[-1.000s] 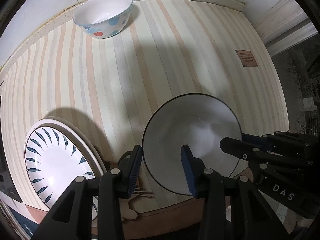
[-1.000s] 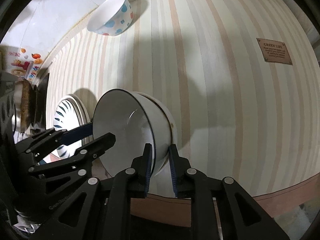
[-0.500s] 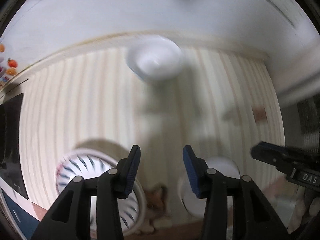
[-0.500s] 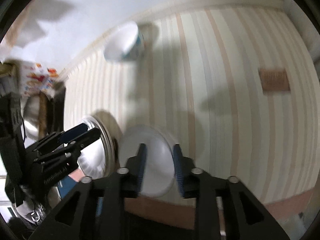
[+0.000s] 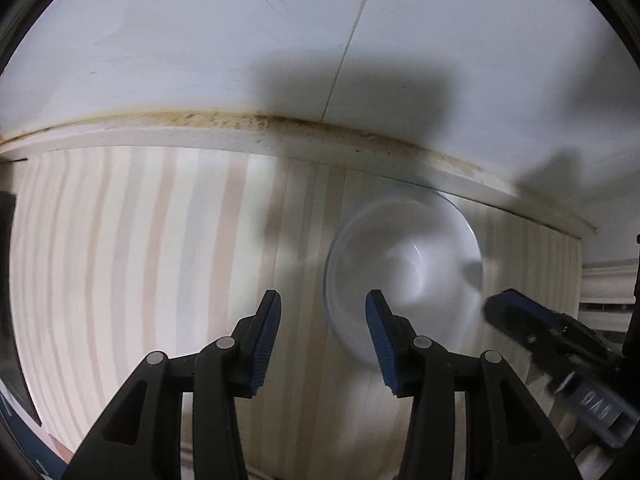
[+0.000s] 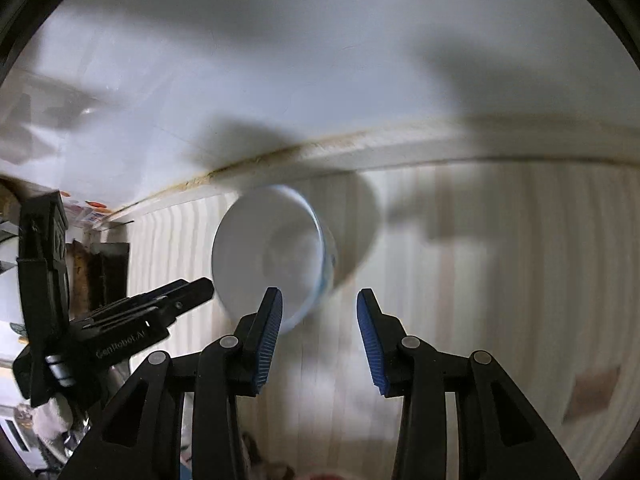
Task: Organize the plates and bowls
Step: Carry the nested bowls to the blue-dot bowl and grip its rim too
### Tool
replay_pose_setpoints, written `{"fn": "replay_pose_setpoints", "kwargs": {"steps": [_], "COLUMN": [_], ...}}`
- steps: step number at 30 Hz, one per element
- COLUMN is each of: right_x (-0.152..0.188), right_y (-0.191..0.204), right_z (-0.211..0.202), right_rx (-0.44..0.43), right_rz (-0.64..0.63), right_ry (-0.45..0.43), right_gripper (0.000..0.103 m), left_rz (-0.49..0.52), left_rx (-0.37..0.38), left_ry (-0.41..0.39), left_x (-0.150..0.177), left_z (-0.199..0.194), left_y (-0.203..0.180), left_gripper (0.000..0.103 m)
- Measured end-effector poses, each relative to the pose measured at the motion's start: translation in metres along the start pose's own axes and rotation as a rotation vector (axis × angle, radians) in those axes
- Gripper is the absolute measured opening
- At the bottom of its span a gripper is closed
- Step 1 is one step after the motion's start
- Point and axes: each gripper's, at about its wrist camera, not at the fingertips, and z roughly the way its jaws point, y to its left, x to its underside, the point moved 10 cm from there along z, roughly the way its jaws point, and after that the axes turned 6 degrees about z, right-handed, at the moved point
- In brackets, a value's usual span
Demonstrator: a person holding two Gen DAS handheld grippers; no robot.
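Both our tools, left tool [image 5: 323, 342] and right tool [image 6: 319, 340], hang released, gripping nothing. The bowl [image 5: 404, 276] at mid-frame by the worktop [image 5: 140, 260] wall isn't sorted yet (pretty blurry, though).

Both fisheye views are dimly lit and ringed by black vignetting, with straight edges bowed. The bowl [image 5: 404, 276] and the striped bench [image 5: 160, 264] are smeared by motion blur. Broad soft shadows are cast on the wall [image 6: 320, 60].

I'm looking at a home kitchen: striped cloth [image 5: 160, 260] on a counter against white wall [image 5: 200, 40], bowl [image 5: 404, 272] at three o'clock.
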Motion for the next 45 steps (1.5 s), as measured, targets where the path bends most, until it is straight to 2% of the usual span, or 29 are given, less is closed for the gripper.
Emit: {"fn": "replay_pose_setpoints", "kwargs": {"steps": [2, 5, 7, 9, 18, 21, 25, 29, 34, 39, 41, 45], "right_x": [-0.009, -0.012, -0.011, -0.009, -0.005, -0.003, 0.002, 0.005, 0.002, -0.001, -0.001, 0.001], "right_y": [0.001, 0.0, -0.001, -0.003, -0.003, 0.0, 0.002, -0.003, 0.0, -0.003, -0.003, -0.003], "right_z": [0.018, 0.039, 0.049, 0.056, 0.055, 0.05, 0.046, 0.042, 0.048, 0.048, 0.047, 0.044], "right_rx": [0.023, 0.049, 0.072, 0.088, 0.078, 0.067, 0.073, 0.075, 0.072, 0.052, 0.049, 0.037], "right_rz": [-0.013, -0.023, -0.038, -0.047, -0.051, -0.058, -0.061, -0.052, -0.044, -0.022, -0.023, -0.013], "right_ry": [0.021, 0.056, 0.072, 0.088, 0.092, 0.096, 0.098, 0.097, 0.107, 0.113, 0.111, 0.112], "right_gripper": [0.042, 0.039, 0.021, 0.014, 0.014, 0.014, 0.014, 0.013, 0.013, 0.01, 0.01, 0.01], "left_rz": [0.002, -0.002, -0.014, -0.032, -0.035, -0.012, 0.001, -0.054, -0.033, -0.042, -0.03, -0.036], "left_rx": [0.005, -0.005, -0.005, 0.006, 0.06, 0.039, 0.035, 0.084, 0.064, 0.137, 0.114, 0.116], "left_ry": [0.013, 0.055, 0.081, 0.097, 0.087, 0.077, 0.103, 0.139, 0.204, 0.17, 0.157, 0.154], "left_x": [-0.003, -0.003, -0.001, 0.003, 0.011, 0.013, 0.016, 0.019, 0.025, 0.024, 0.024, 0.028], "left_z": [0.008, 0.023, 0.03, 0.034, 0.021, 0.013, 0.019, 0.033, 0.054, 0.057, 0.054, 0.051], "left_y": [-0.001, 0.003, 0.006, 0.01, 0.01, 0.008, 0.007, 0.007, 0.005, -0.011, -0.009, -0.012], "left_gripper": [0.029, 0.023, 0.02, 0.019, 0.016, 0.016, 0.017, 0.024, 0.024, 0.02, 0.02, 0.02]}}
